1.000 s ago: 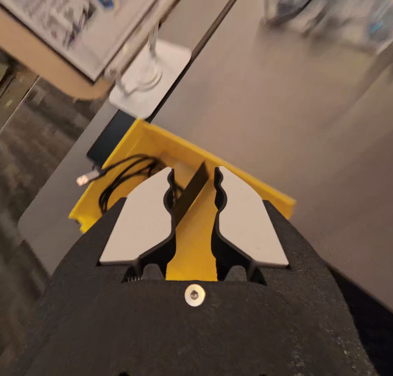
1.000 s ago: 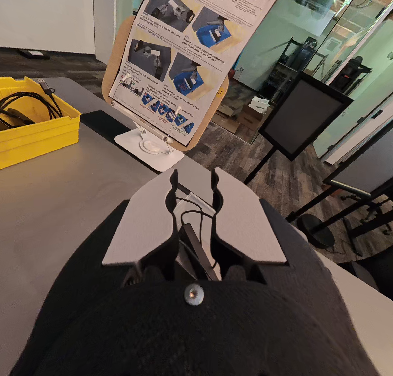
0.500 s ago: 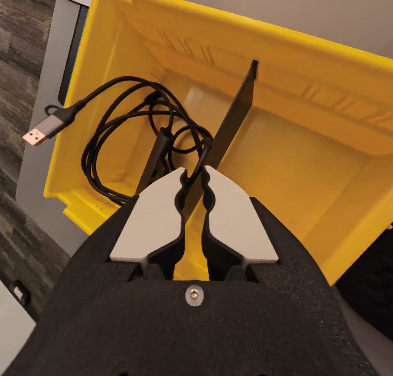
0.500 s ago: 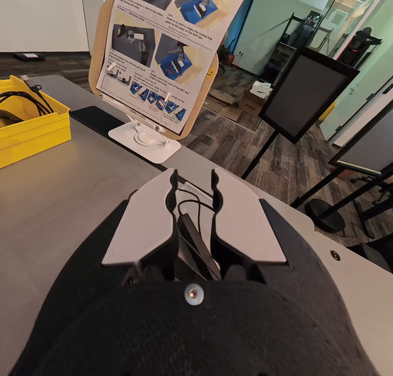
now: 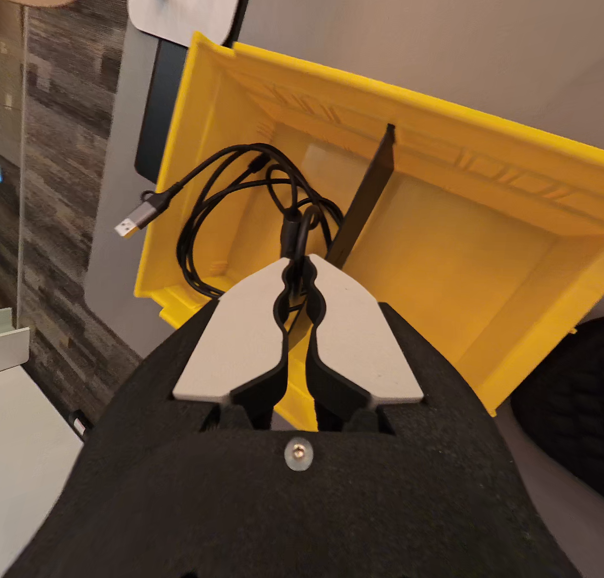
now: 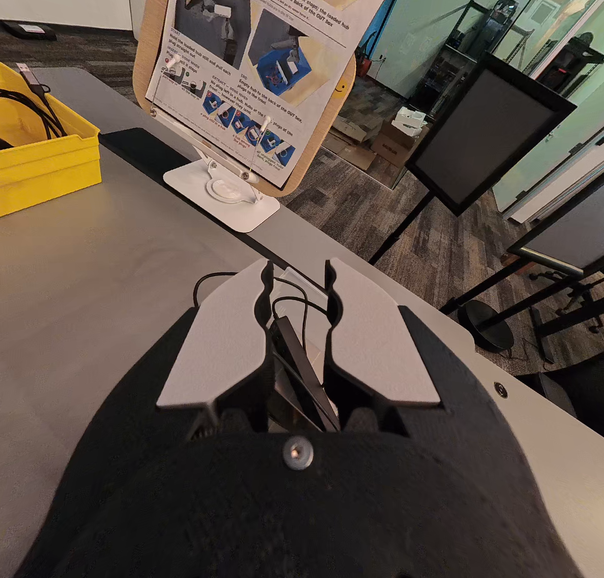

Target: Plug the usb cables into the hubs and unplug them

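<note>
Your left gripper (image 5: 299,261) pinches a black cable (image 5: 202,203) beside the yellow bin's (image 5: 490,157) black divider (image 5: 369,196) — your right gripper (image 6: 297,268) gapes over a hub (image 6: 294,350).

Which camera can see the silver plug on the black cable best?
The left wrist view. The silver plug hangs out over the yellow bin's left wall, big and in full view. In the right wrist view the plug is only a small bit poking up at the far left edge.
</note>
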`<state>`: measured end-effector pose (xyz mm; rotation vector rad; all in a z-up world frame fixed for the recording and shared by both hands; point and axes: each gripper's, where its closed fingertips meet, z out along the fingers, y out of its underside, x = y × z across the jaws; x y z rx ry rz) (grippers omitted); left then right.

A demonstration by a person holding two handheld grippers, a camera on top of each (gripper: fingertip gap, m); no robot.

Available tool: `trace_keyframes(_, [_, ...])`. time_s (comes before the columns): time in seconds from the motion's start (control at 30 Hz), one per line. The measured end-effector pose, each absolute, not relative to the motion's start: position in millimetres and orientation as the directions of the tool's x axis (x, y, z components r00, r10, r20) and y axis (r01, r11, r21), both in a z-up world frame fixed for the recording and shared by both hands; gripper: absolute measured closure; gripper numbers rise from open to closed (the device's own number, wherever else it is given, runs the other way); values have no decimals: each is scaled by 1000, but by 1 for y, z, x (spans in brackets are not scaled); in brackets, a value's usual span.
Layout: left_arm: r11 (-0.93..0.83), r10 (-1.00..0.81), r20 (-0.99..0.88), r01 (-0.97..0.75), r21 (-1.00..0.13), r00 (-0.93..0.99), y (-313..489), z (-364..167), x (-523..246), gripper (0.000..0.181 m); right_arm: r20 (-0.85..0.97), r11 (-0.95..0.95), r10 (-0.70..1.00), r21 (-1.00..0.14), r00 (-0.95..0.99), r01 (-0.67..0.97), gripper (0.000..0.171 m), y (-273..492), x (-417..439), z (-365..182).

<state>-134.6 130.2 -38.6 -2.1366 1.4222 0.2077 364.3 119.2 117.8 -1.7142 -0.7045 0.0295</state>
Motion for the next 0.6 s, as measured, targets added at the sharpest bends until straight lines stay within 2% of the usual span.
trace_keyframes(0.43, [-278, -713, -504, -856, -435, 488, 141, 12, -136, 177, 334, -115, 484, -892, 809, 437, 140, 122, 366, 111])
trace_keyframes(0.6, [-250, -692, -550, -869, -427, 469, 141, 47, -126, 177, 339, -123, 514, -880, 788, 459, 140, 124, 357, 104])
